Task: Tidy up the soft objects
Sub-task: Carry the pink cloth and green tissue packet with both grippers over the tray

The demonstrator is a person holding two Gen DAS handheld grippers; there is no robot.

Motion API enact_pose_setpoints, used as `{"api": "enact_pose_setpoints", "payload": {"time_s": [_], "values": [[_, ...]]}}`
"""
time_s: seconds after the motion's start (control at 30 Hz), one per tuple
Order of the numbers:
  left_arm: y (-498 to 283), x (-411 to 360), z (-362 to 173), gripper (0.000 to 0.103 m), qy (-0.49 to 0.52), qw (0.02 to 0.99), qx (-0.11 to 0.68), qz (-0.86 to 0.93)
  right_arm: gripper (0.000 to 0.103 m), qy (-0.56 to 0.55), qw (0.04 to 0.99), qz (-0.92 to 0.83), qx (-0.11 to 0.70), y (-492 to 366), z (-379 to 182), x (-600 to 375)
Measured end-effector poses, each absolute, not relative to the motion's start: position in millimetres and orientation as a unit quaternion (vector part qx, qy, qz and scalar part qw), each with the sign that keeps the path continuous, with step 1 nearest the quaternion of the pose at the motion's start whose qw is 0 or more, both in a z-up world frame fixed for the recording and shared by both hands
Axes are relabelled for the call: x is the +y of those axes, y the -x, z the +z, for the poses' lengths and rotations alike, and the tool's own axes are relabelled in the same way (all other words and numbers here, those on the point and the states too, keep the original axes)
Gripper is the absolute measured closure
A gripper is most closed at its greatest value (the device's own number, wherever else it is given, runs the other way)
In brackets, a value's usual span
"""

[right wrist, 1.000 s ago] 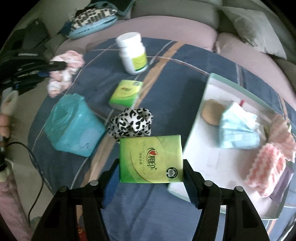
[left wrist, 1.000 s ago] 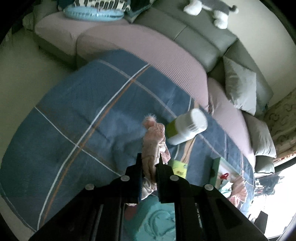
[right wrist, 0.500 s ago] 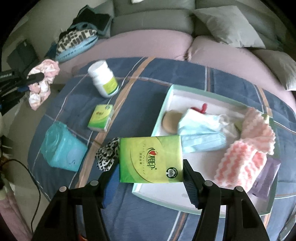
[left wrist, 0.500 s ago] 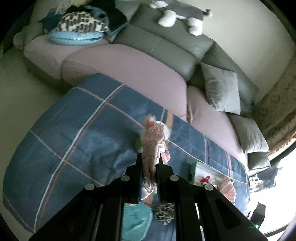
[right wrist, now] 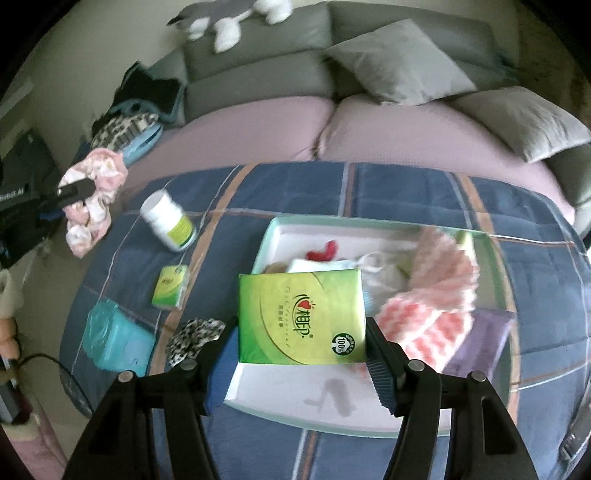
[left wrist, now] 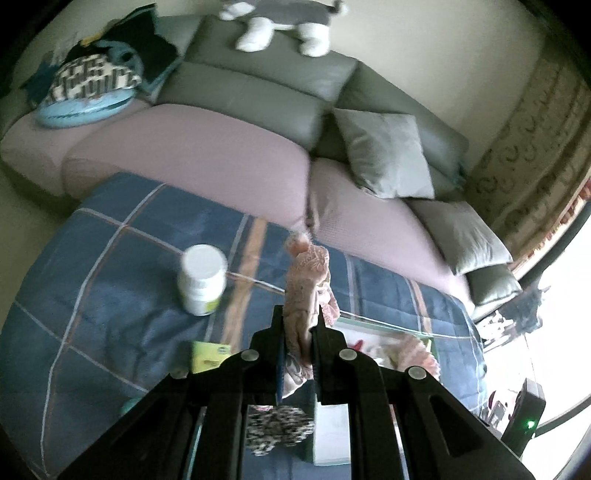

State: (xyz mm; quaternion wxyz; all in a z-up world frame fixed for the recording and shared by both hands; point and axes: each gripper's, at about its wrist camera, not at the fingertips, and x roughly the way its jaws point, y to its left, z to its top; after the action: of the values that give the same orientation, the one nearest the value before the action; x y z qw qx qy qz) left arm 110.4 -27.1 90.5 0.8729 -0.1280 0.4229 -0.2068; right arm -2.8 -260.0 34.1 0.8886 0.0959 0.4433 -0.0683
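Left wrist view: the left gripper [left wrist: 298, 325] is pinching a pink floral scrunchie [left wrist: 307, 280] between its closed jaws, and the fabric is sticking up past the fingertips and bunching below them. It is hanging above a blue plaid blanket [left wrist: 110, 288]. A white pill bottle [left wrist: 202, 279] is standing on the blanket to the left, with a small green tissue pack [left wrist: 208, 355] nearer the camera. A leopard-print scrunchie [left wrist: 277, 430] is showing under the gripper body. Behind, a sofa with pink seat cushions [left wrist: 192, 155] is carrying grey pillows and a grey-and-white plush toy [left wrist: 280, 22] on its back.

Right wrist view: the right gripper [right wrist: 301, 332] is clamping a large green tissue pack [right wrist: 301, 317] by its two sides, over the near left part of a white tray [right wrist: 295, 402] that is lying on the blanket. Inside the tray, a pink-and-white knit cloth [right wrist: 432, 310], a purple packet [right wrist: 476, 343], a white face mask [right wrist: 332, 264] and a small red item [right wrist: 325, 251] are lying together. Left of the tray, the bottle, the small tissue pack, a teal wipes pack [right wrist: 114, 341] and the leopard scrunchie are sitting on the blanket. At far left the other gripper is holding the pink scrunchie up, well apart from the tray
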Motion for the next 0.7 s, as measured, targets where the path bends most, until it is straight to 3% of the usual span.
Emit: {"api": "enact_pose_setpoints", "payload": {"time_s": [0.7], "values": [[-91, -162, 81, 0.091, 0.056, 0.837, 0.439, -0.323, 0.037, -0.187, 0.87, -0.232, 0.392, 60, 50, -382]]}}
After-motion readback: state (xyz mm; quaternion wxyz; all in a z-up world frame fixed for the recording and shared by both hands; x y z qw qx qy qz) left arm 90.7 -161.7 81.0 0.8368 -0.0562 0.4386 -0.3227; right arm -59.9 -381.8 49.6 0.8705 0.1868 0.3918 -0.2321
